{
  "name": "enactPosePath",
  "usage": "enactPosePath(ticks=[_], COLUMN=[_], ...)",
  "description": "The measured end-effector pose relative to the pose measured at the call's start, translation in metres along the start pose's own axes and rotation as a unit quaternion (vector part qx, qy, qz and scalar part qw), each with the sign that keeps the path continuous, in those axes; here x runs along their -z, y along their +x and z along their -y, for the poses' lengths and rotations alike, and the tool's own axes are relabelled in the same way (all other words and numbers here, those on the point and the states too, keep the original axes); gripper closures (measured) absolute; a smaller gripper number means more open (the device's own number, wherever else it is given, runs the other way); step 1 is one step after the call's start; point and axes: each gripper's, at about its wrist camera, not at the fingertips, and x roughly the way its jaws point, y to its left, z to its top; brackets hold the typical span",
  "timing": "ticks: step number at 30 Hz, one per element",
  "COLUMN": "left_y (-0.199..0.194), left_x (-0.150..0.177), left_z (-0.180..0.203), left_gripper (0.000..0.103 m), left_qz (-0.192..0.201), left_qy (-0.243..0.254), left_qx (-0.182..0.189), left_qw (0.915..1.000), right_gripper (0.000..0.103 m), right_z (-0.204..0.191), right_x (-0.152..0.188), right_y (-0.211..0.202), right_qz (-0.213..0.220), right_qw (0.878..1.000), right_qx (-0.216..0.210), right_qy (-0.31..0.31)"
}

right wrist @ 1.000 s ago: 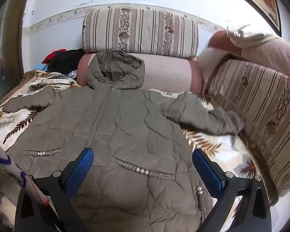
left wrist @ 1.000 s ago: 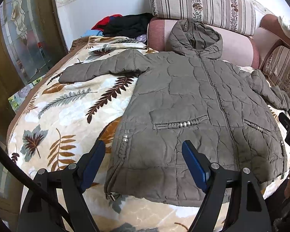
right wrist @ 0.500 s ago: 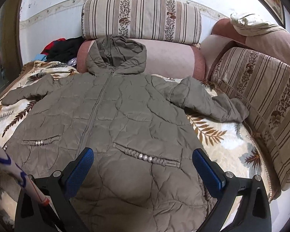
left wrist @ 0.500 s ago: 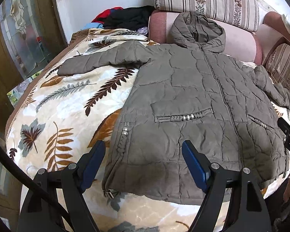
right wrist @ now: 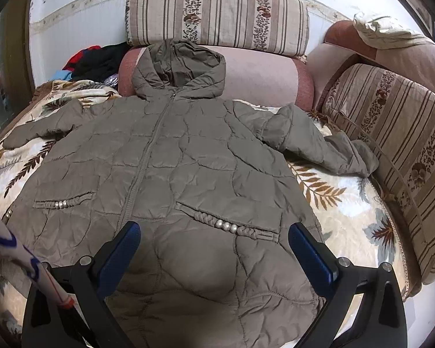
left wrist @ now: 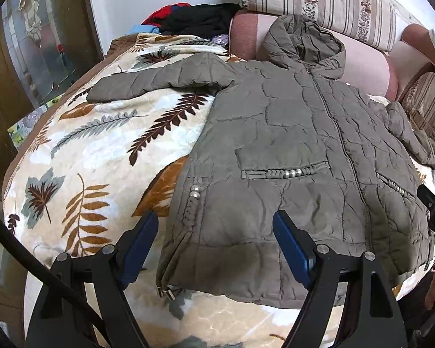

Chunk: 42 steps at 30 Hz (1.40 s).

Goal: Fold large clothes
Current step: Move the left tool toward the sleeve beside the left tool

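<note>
An olive quilted hooded jacket (left wrist: 298, 150) (right wrist: 171, 168) lies face up and zipped on a leaf-patterned blanket (left wrist: 101, 145) (right wrist: 348, 211). Both sleeves are spread outward, and the hood rests against a pink bolster. My left gripper (left wrist: 216, 236) hovers open above the jacket's lower left hem corner, nothing between its blue pads. Over the lower right front, near the beaded pocket, my right gripper (right wrist: 214, 248) hangs open and empty too. Neither gripper touches the fabric.
A pink bolster (right wrist: 261, 72) and striped cushions (right wrist: 217, 14) (right wrist: 397, 145) line the back and right side. Piled red and black clothes (left wrist: 200, 18) sit at the far left corner. The blanket's near edge drops off below the hem. A white stick (right wrist: 23, 261) crosses the lower left.
Both views have dipped and closed in on the jacket, which now sits higher and larger in each frame. The jacket lies unchanged and both grippers stay open.
</note>
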Motion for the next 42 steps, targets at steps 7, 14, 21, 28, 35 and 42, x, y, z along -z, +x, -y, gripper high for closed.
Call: enactPosePath(ticks=[7, 14, 21, 28, 35, 42], left_y=[0.001, 0.001, 0.003, 0.010, 0.017, 0.026], left_x=[0.002, 0.004, 0.005, 0.001, -0.006, -0.017], left_z=[-0.021, -0.041, -0.059, -0.069, -0.073, -0.079], left_gripper=[0.023, 0.023, 0.023, 0.023, 0.023, 0.023], left_qz=[0.003, 0.007, 0.009, 0.006, 0.003, 0.002], left_qy=[-0.028, -0.053, -0.069, -0.075, -0.077, -0.077], left_qx=[0.005, 0.004, -0.010, -0.023, -0.033, -0.048], left_qw=[0.9996, 0.9986, 0.9975, 0.9969, 0.9965, 0.9958], right_gripper=[0.000, 0.000, 0.000, 0.000, 0.000, 0.000], right_z=[-0.023, -0.042, -0.057, -0.060, -0.058, -0.057], right_x=[0.000, -0.004, -0.005, -0.008, -0.013, -0.016], right_y=[-0.006, -0.017, -0.016, -0.008, 0.003, 0.014], right_qz=[-0.001, 0.008, 0.009, 0.006, -0.003, -0.008], right_qw=[0.999, 0.998, 0.996, 0.996, 0.997, 0.997], right_qx=[-0.003, -0.004, -0.010, -0.013, -0.016, -0.018], right_qy=[-0.033, -0.061, -0.083, -0.087, -0.081, -0.077])
